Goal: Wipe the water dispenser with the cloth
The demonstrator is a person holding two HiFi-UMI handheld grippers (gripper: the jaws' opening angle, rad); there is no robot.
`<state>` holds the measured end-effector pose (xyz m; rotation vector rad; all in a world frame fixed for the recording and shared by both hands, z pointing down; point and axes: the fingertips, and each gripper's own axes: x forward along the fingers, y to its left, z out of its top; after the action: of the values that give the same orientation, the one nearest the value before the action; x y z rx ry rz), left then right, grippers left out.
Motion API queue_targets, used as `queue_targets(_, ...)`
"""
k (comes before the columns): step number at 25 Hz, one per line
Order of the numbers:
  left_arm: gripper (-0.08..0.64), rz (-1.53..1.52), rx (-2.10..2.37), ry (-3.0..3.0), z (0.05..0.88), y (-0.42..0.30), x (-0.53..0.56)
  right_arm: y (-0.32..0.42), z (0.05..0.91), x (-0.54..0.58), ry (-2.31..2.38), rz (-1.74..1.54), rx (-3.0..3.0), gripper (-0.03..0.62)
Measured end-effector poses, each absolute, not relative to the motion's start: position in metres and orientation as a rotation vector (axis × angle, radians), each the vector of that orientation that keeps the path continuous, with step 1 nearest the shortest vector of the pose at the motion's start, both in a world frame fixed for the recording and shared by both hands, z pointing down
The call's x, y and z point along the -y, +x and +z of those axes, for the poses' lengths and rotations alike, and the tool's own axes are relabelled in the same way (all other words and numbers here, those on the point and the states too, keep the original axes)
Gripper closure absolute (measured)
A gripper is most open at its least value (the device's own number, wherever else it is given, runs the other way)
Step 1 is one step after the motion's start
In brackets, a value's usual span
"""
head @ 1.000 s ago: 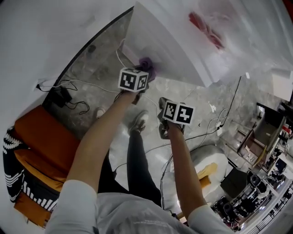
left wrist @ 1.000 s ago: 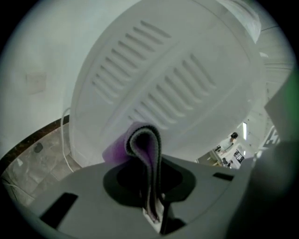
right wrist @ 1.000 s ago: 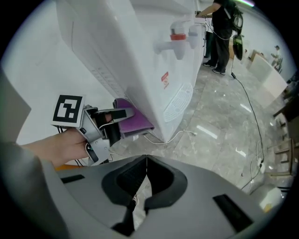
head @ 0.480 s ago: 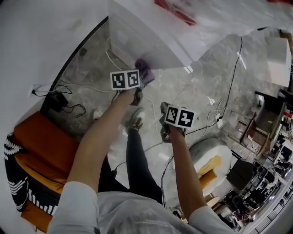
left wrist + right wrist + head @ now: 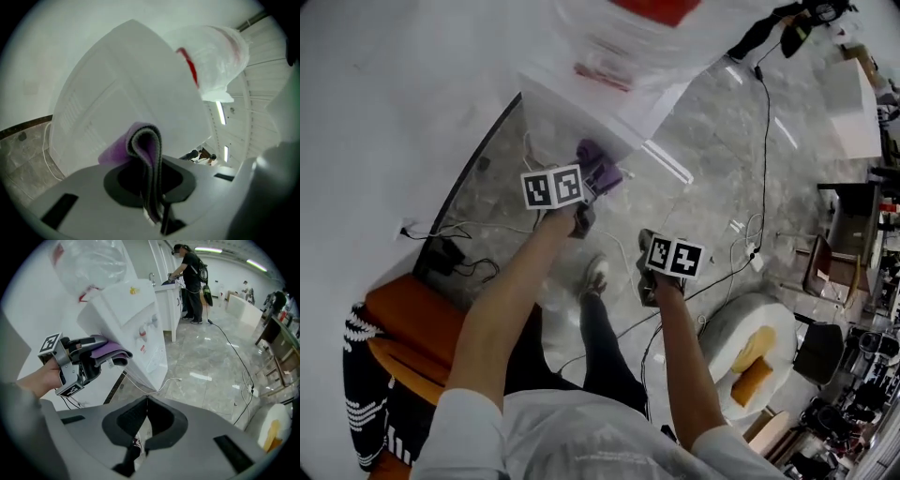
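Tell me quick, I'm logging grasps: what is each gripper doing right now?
Left gripper: shut on the folded purple cloth.
Right gripper: shut, nothing between its jaws.

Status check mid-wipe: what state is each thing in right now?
White water dispenser: upright, clear bottle on top.
Purple folded cloth: clamped in left gripper, at the dispenser's side; contact unclear.
Left gripper: shut on the cloth.
Right gripper: shut, empty, away from the dispenser.
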<state>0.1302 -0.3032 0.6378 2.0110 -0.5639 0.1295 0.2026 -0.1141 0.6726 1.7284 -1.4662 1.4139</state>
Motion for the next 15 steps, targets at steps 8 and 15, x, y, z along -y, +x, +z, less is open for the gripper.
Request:
queue_targets(8,0.514,-0.016,0.572,2.100,0.512,0.115,0.300,0.198,0.554,0.135,1.893,1.269,1.632,0.578)
queue_targets(15,0.514,0.132,0.709,2.386,0.429,0.075,0.277,0.205,0.458,0.141,1.972,1.082,1.798,0.578)
